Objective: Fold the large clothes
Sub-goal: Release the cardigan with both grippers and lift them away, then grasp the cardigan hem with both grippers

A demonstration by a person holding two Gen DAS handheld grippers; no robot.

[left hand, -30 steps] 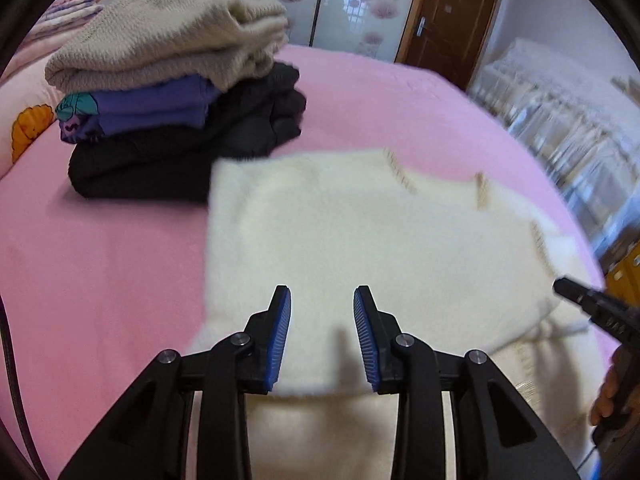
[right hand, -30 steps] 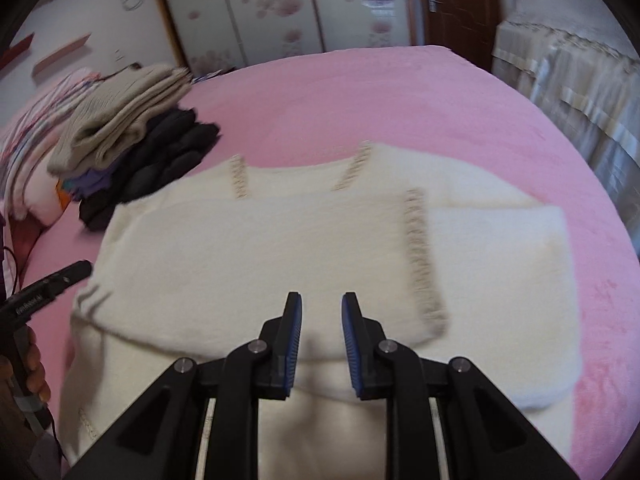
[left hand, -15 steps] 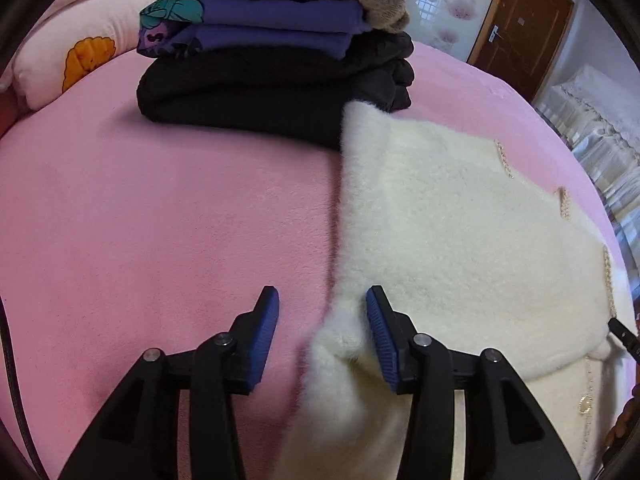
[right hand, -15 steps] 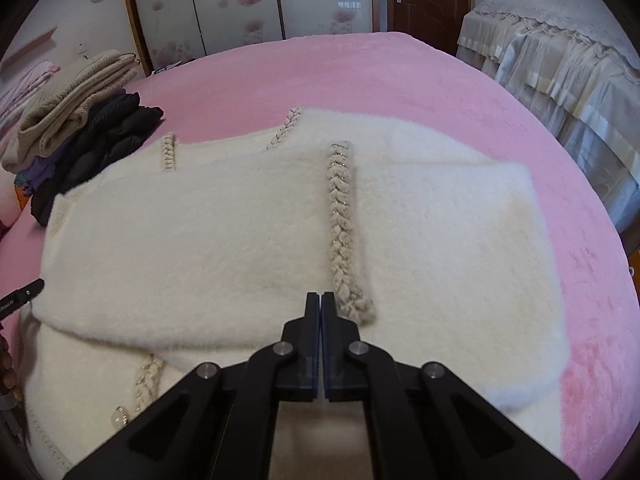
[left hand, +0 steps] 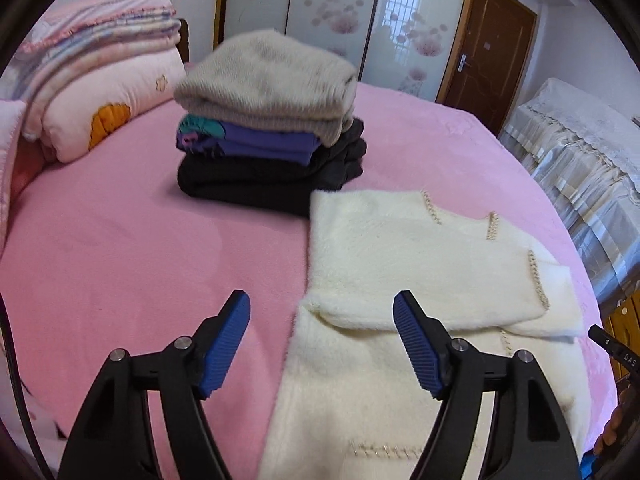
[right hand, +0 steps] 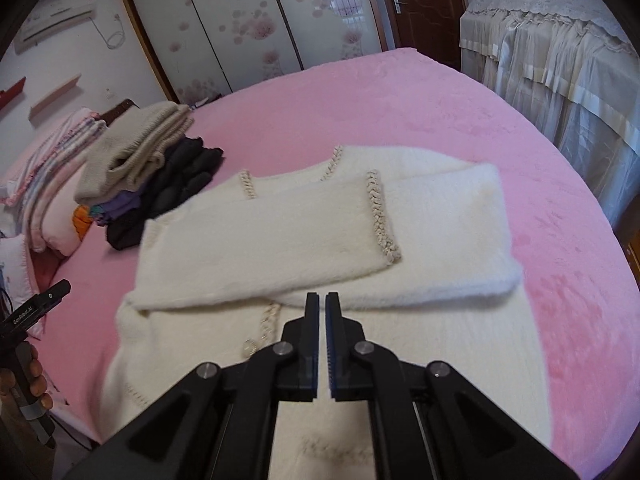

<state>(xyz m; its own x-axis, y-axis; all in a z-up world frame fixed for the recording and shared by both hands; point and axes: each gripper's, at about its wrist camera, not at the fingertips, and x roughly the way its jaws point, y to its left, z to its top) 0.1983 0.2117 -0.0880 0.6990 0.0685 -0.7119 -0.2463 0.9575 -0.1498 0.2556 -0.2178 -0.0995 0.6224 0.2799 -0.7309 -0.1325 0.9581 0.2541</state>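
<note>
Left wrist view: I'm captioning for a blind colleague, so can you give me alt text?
A cream fuzzy sweater lies partly folded on a pink bed, with the open left gripper above its edge, holding nothing. Behind sits a stack of folded clothes.

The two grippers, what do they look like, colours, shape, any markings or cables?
Both are matte black, with angular linkage arms and silver pivot screws. The left gripper has ribbed blue pads on its fingers; the right gripper shows blue pad edges too. The left one's body bears white lettering in the right wrist view. A thin dark cable runs beside the left gripper.
</note>
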